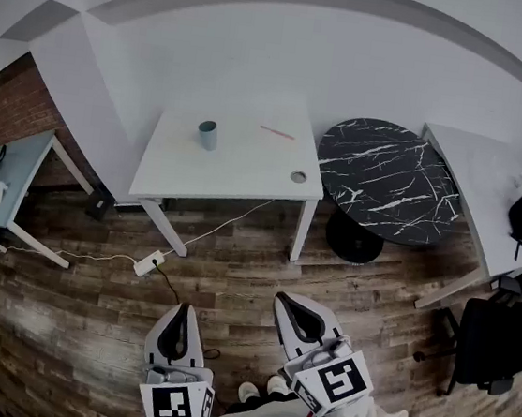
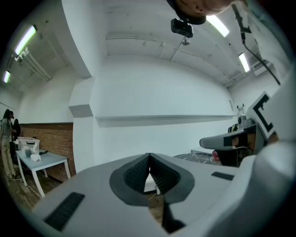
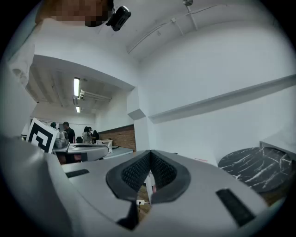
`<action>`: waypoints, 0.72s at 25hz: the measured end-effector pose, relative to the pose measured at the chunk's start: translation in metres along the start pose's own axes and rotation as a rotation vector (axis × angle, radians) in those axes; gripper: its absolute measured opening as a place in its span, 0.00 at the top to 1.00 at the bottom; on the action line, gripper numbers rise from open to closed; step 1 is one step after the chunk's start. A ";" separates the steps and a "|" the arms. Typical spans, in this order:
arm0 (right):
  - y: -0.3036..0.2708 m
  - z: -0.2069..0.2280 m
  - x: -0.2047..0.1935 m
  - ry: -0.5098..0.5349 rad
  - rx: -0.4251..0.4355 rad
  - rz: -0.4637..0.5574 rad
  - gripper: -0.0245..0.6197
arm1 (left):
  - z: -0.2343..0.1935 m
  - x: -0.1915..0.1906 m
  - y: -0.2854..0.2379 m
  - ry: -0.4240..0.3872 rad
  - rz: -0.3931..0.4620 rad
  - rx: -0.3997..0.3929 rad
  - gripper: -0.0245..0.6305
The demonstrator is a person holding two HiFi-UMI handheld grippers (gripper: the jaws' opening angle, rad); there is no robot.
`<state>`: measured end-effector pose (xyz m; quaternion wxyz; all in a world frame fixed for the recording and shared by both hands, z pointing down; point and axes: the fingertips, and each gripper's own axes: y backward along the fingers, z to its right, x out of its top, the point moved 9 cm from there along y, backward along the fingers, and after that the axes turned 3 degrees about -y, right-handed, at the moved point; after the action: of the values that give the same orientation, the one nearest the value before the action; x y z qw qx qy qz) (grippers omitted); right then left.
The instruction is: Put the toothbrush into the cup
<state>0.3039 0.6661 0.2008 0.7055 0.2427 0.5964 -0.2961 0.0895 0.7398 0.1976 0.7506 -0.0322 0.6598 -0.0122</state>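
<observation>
The left gripper (image 1: 180, 312) is clenched on nothing, well short of the white table (image 1: 236, 179). On the table the cup (image 1: 208, 135) stands upright, and the toothbrush (image 1: 277, 132) lies apart to its right. The right gripper (image 1: 284, 303) is clenched empty too. Judging by this, no step is done yet.

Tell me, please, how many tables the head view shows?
4: the centre table, white; the marble table, round and black, beside it; the side table, white, at far right; the blue table at left. Others may be hidden.

You face a white wall (image 1: 261, 52) over a wood-plank floor (image 1: 232, 289) — white table (image 1: 237, 172) ahead, round black marble table (image 1: 387, 181) just right of it, brick wall (image 1: 9, 111) at left, strip lights (image 2: 25, 39) overhead.
</observation>
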 end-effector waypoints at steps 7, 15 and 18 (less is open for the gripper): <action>0.001 0.013 0.004 0.003 -0.006 0.003 0.96 | 0.009 0.002 -0.009 0.001 -0.006 0.000 0.95; -0.003 0.034 0.003 -0.024 0.016 0.014 0.96 | 0.020 0.002 -0.025 -0.008 -0.008 0.018 0.95; -0.002 0.047 0.004 -0.022 0.018 0.016 0.96 | 0.026 0.004 -0.032 -0.013 -0.007 0.029 0.95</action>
<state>0.3356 0.6319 0.2047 0.7122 0.2504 0.5839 -0.2986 0.1163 0.7087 0.1989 0.7553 -0.0237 0.6545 -0.0243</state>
